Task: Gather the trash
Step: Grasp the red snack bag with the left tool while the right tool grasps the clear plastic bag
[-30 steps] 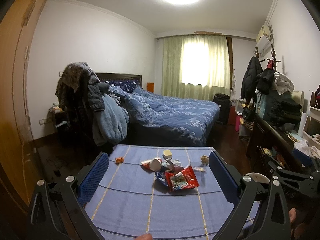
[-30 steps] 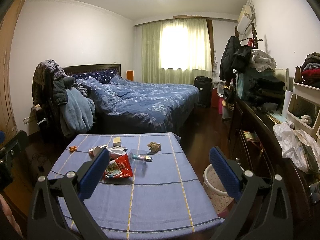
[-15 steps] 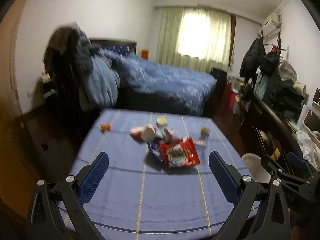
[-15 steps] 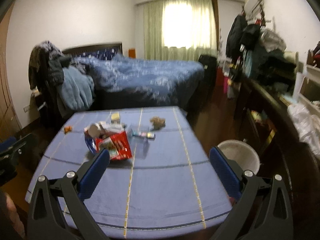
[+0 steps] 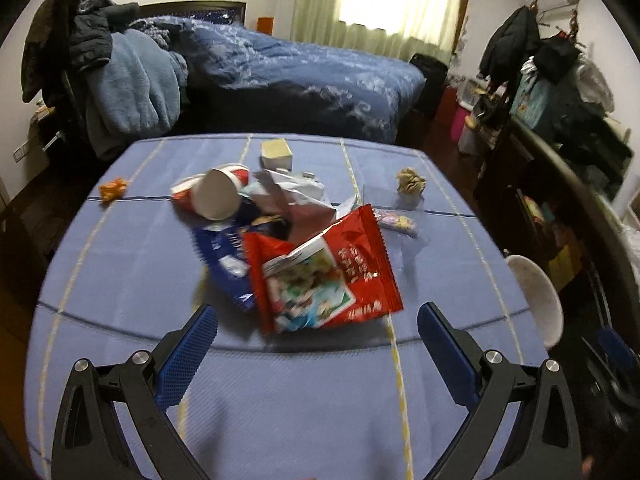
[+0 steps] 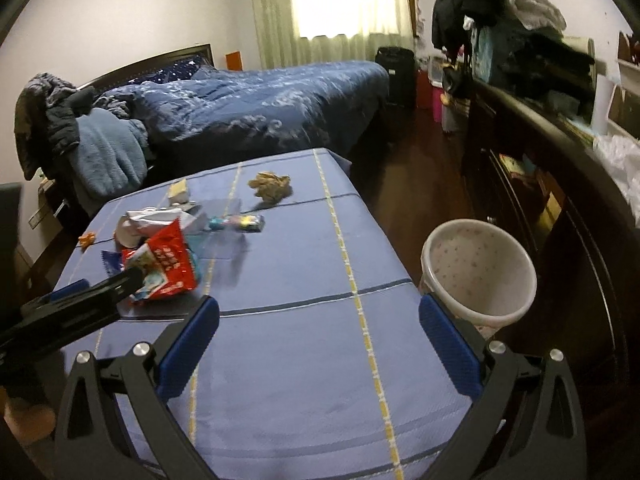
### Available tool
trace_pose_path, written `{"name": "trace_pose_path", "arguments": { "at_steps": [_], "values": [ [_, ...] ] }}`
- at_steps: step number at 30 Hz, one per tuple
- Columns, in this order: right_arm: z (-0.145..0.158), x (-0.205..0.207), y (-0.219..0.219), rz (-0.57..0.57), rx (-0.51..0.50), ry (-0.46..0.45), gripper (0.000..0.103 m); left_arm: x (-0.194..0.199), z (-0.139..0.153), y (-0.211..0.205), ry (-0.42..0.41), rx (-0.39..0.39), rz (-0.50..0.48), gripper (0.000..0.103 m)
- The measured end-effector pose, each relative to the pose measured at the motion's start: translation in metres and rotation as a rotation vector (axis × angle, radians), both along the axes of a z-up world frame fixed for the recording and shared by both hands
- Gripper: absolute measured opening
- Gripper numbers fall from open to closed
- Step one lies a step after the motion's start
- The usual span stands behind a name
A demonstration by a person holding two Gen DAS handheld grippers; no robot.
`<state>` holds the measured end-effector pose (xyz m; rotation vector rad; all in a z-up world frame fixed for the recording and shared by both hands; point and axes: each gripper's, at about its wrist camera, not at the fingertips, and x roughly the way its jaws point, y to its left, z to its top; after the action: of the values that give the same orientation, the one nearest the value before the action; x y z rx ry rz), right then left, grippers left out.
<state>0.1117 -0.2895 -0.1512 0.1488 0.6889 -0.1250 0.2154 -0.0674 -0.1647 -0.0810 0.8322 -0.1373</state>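
Observation:
A heap of trash lies on the blue tablecloth (image 5: 120, 264): a red snack bag (image 5: 324, 272), a dark blue wrapper (image 5: 224, 252), a paper cup (image 5: 216, 196) on its side, a white crumpled wrapper (image 5: 292, 192), a small box (image 5: 275, 152), a brown paper ball (image 5: 410, 182), an orange scrap (image 5: 113, 189) and a small colourful packet (image 5: 396, 221). My left gripper (image 5: 316, 332) is open, just short of the red bag. My right gripper (image 6: 318, 322) is open and empty over bare cloth (image 6: 320, 360); the red bag (image 6: 164, 264) lies to its left. A white bin (image 6: 478, 272) stands on the floor right of the table.
A bed with blue covers (image 5: 304, 64) stands behind the table. A chair piled with coats (image 5: 104, 60) is at the back left. A dark dresser with clothes (image 6: 560, 184) runs along the right wall. Wooden floor (image 6: 424, 152) lies between bed and dresser.
Both grippers have tilted down and moved forward over the table. The trash heap now looks much closer to the left gripper. The bin has come into view for the right one.

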Motion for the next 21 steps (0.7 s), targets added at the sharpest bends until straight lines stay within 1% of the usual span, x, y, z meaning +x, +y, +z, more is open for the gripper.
{"name": "trace_pose_path", "arguments": {
  "at_steps": [3, 6, 10, 13, 15, 16, 17, 18, 19, 21],
  "values": [
    [-0.005, 0.005, -0.008, 0.0, 0.015, 0.005, 0.1, 0.021, -0.015, -0.01, 0.032, 0.024, 0.029, 0.099],
    [-0.009, 0.011, -0.015, 0.01, 0.03, 0.005, 0.1, 0.036, -0.028, -0.017, 0.059, 0.086, 0.07, 0.099],
    [-0.013, 0.018, -0.017, 0.032, 0.05, 0.008, 0.1, 0.051, -0.041, -0.025, 0.093, 0.15, 0.081, 0.099],
    [-0.016, 0.025, -0.017, 0.044, 0.058, 0.016, 0.1, 0.057, -0.047, -0.029, 0.098, 0.157, 0.074, 0.099],
    [-0.017, 0.029, -0.016, 0.049, 0.062, 0.021, 0.1, 0.059, -0.049, -0.028, 0.099, 0.138, 0.066, 0.098],
    [-0.017, 0.03, -0.016, 0.052, 0.065, 0.021, 0.1, 0.059, -0.049, -0.026, 0.098, 0.118, 0.061, 0.095],
    [-0.017, 0.031, -0.016, 0.054, 0.068, 0.021, 0.1, 0.06, -0.049, -0.027, 0.097, 0.096, 0.052, 0.085],
    [-0.017, 0.031, -0.017, 0.054, 0.069, 0.021, 0.1, 0.059, -0.049, -0.024, 0.096, 0.063, 0.039, 0.079],
    [-0.018, 0.032, -0.016, 0.055, 0.07, 0.024, 0.1, 0.059, -0.048, -0.025, 0.09, 0.062, 0.04, 0.074],
    [-0.018, 0.034, -0.014, 0.056, 0.073, 0.03, 0.1, 0.057, -0.046, -0.026, 0.087, 0.042, 0.02, 0.052]
  ]
}}
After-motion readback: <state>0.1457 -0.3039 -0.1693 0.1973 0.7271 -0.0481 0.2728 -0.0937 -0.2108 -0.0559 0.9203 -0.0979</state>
